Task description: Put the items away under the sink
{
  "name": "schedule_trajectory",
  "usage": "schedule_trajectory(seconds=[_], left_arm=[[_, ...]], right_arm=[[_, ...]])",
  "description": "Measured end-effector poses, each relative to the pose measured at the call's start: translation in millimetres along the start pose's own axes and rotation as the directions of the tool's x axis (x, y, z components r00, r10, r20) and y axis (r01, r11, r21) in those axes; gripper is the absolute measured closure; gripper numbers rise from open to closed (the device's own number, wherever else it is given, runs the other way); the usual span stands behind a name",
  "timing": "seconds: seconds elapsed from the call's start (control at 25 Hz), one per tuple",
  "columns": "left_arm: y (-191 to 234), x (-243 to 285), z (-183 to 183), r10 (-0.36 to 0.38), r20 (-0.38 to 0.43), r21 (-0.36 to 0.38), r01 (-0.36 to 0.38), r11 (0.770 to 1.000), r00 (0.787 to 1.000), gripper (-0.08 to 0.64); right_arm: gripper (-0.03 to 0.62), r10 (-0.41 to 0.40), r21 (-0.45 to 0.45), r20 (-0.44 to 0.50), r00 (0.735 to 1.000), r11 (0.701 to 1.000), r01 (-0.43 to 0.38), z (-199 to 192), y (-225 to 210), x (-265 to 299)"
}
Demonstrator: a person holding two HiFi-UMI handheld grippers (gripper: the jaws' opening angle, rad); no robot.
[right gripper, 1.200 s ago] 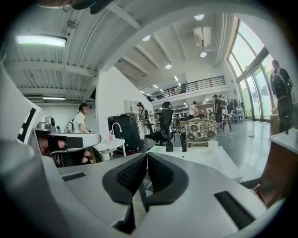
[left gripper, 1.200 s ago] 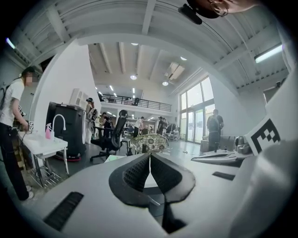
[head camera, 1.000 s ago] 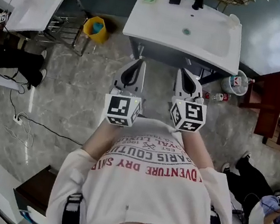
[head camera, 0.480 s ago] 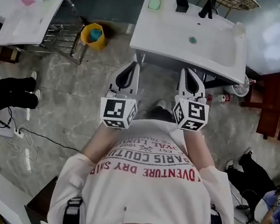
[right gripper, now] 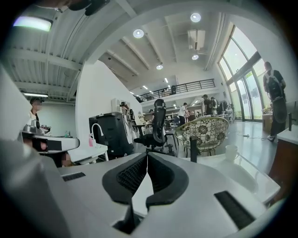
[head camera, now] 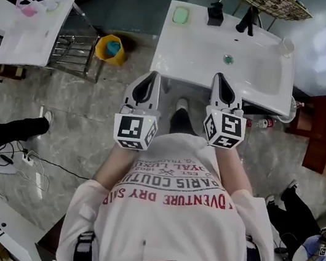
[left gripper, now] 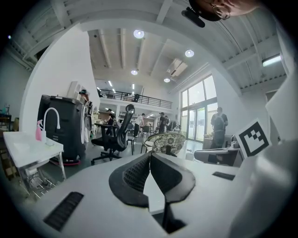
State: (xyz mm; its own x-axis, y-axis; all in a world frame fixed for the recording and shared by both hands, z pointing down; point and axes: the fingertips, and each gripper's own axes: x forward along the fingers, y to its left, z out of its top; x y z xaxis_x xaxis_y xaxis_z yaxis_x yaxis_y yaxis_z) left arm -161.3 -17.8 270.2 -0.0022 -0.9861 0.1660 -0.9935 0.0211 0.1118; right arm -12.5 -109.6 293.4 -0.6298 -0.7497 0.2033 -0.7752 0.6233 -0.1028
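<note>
At far left a spare white basin (head camera: 32, 22) stands apart. Before the person, the left gripper (head camera: 150, 76) hangs with its jaws pressed together on nothing, just short of the sink (head camera: 190, 44), which carries a green pad (head camera: 181, 15), a black tap (head camera: 250, 20) and a cup (head camera: 285, 46). The right gripper (head camera: 221, 79), likewise closed and empty, overlaps the sink's front rim.

underside of sink (head camera: 189, 50) hidden from view

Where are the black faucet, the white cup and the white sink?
black faucet (head camera: 249, 22), head view, on its upright body.
white cup (head camera: 285, 46), head view, on its opening.
white sink (head camera: 193, 45), head view, on bare basin surface.
</note>
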Motion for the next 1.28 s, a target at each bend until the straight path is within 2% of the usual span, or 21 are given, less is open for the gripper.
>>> schedule_trajectory(seconds=[0.32, 0.48, 0.72, 1.08, 1.12, 1.16, 1.2, 1.28], left_arm=[[18, 125, 2, 0.016, -0.053, -0.010, -0.017, 1.000, 0.998, 0.532], [25, 170, 2, 0.017, -0.083, -0.012, -0.018, 1.000, 0.996, 0.532], [42, 238, -11, 0.031, -0.125, -0.017, -0.033, 0.999, 0.992, 0.532], [58, 283, -42, 0.008, -0.182, -0.048, -0.017, 0.999, 0.983, 0.532], [60, 287, -45, 0.001, -0.186, -0.051, -0.010, 0.999, 0.983, 0.532], [62, 290, -48, -0.007, -0.192, -0.052, -0.003, 0.999, 0.981, 0.532], [64, 293, -51, -0.015, -0.200, -0.053, 0.005, 0.999, 0.980, 0.532], [66, 297, -58, -0.034, -0.218, -0.055, 0.022, 0.998, 0.975, 0.532]], right_arm=[[0.566, 0.012, 0.021, -0.048, 0.999, 1.000, -0.011, 3, -64, 110], [0.566, 0.013, 0.022, -0.048, 0.999, 1.000, -0.012, 11, -84, 145], [0.566, 0.026, 0.010, -0.114, 0.993, 1.000, -0.025, -8, -112, 211], [0.563, 0.000, 0.009, -0.149, 0.989, 1.000, 0.001, -33, -117, 253], [0.514, 0.000, 0.013, -0.149, 0.989, 1.000, 0.002, -38, -116, 259], [0.389, 0.003, 0.023, -0.158, 0.987, 1.000, 0.001, -43, -115, 266], [0.342, 0.005, 0.039, -0.174, 0.985, 0.999, 0.002, -50, -113, 274], [0.319, 0.001, 0.070, -0.205, 0.979, 0.997, 0.014, -63, -112, 287]])
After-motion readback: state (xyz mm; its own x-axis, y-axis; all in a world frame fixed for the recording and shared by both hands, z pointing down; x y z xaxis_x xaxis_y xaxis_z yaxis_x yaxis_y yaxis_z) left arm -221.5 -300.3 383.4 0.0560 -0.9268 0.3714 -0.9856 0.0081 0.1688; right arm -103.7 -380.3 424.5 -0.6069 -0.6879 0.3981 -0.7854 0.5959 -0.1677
